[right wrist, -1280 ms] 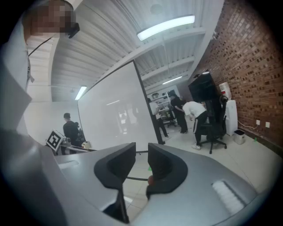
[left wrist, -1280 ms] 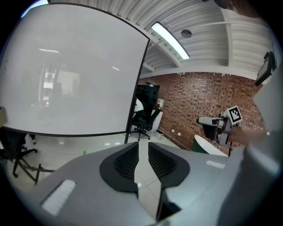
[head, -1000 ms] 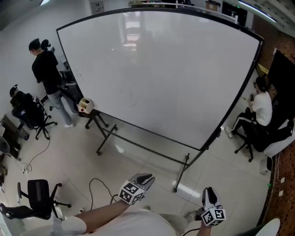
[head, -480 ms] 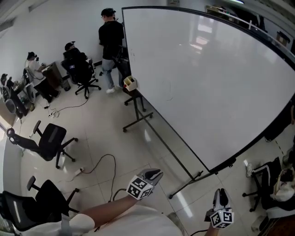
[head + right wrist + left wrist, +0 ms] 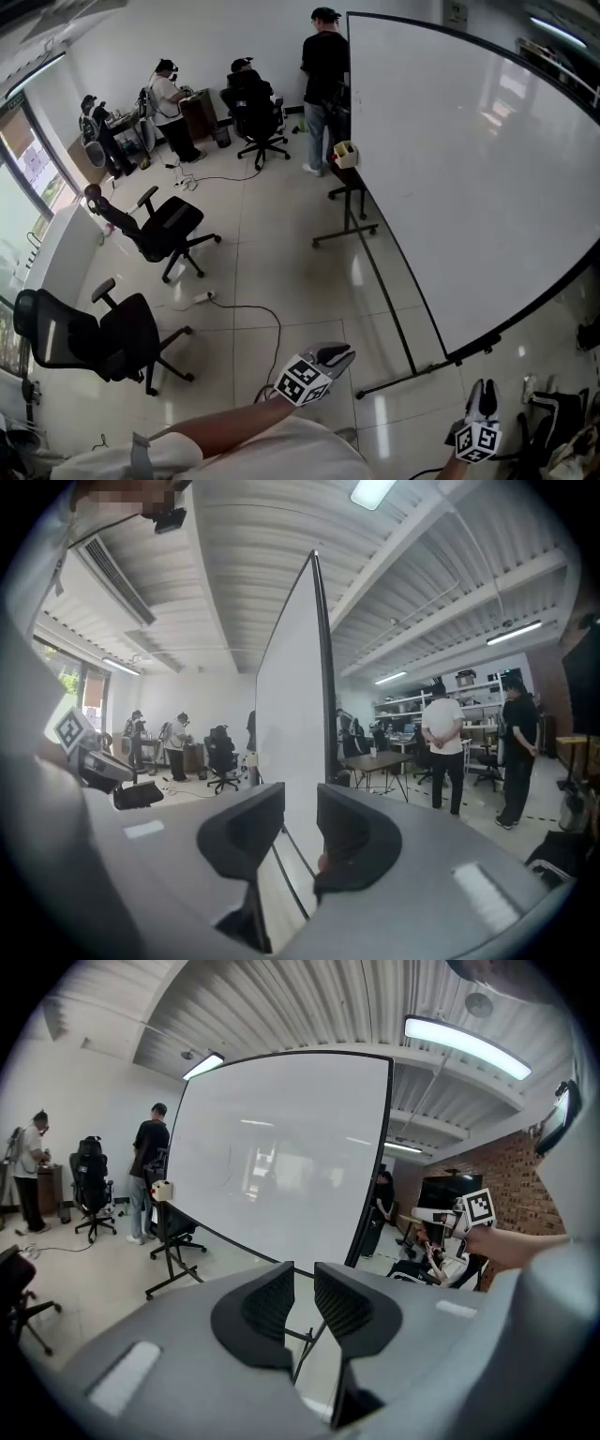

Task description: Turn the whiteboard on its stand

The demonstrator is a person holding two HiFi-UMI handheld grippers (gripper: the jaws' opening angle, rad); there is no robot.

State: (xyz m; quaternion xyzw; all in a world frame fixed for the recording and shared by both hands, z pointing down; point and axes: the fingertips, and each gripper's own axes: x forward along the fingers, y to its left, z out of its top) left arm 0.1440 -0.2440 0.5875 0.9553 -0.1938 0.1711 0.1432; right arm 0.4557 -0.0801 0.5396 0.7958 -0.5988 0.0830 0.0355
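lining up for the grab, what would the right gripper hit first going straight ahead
Probably the whiteboard: its near black-framed edge stands dead ahead of the right gripper, whose jaws are opening with nothing between them. Depth is unclear.

Whiteboard (image 5: 469, 169): large, blank, black-framed, upright on its black footed stand (image 5: 412, 375). It is well ahead of both grippers' fingers, untouched. Broadside beyond left gripper (image 5: 303, 1279). Edge-on beyond right gripper (image 5: 300, 799), whose jaws are opening with nothing held between them.

Black office chair (image 5: 164, 225), floor cable (image 5: 277, 328) — person in black (image 5: 325, 66) beyond.
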